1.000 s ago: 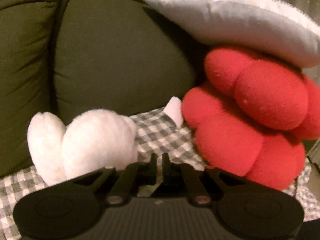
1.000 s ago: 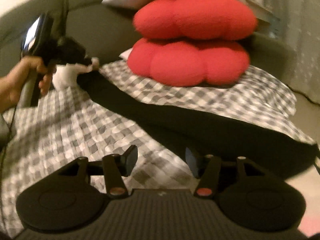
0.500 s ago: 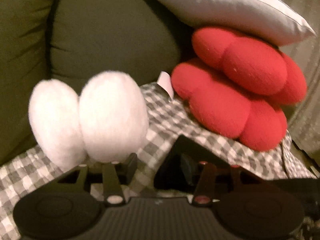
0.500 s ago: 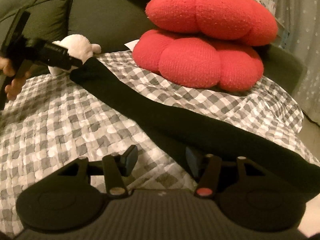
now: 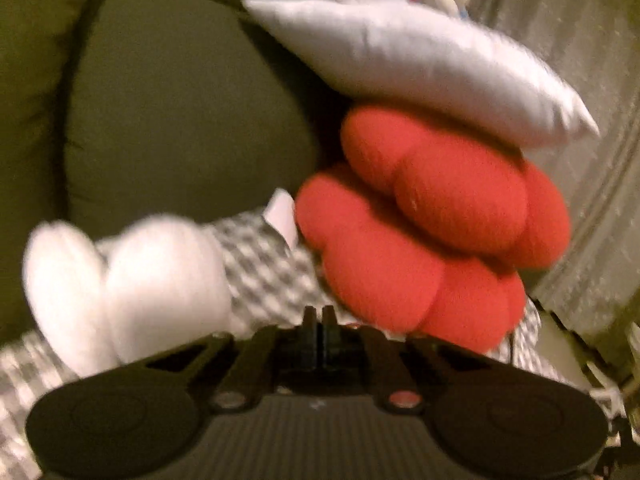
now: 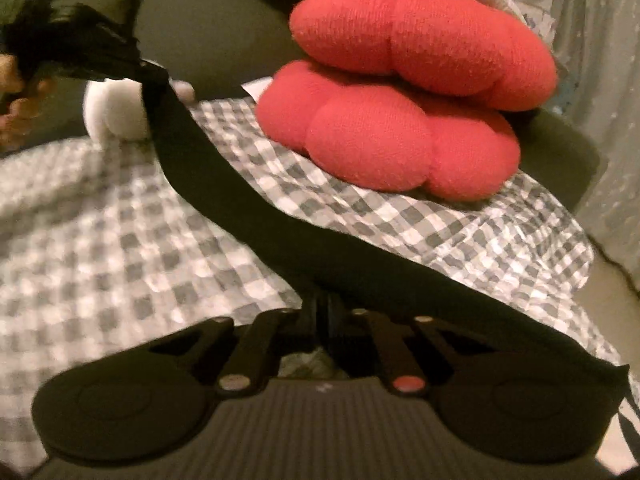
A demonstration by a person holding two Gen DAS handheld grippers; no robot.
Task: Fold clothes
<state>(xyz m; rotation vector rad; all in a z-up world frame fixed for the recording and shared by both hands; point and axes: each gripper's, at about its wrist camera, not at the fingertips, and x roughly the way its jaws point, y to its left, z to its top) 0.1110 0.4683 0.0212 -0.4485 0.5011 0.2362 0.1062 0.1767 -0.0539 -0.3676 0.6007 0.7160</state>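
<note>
Long black soft fabric garment [image 6: 256, 216] stretched above grey-white checked blanket [image 6: 100, 248]. Left gripper [image 6: 154, 74] and right gripper [image 6: 320, 304] each pinched one end. Looked limp, light; edges seemed best hold.

Place: a home, a living room or bedroom corner with soft seating
Seating: a dark olive-green sofa [image 5: 180, 120] with padded back cushions [image 6: 208, 32] fills the background
Cover: a grey-and-white checked blanket [image 6: 100, 240] is spread over the seat
Cushions: two red flower-shaped cushions [image 5: 432, 232] are stacked one on the other, with a white pillow [image 5: 420, 64] resting on top
Toy: a white plush toy [image 5: 132, 284] sits on the blanket against the sofa back
Edge of room: a pale patterned curtain [image 6: 612, 100] hangs to the right
Light: warm, dim indoor lighting
</note>
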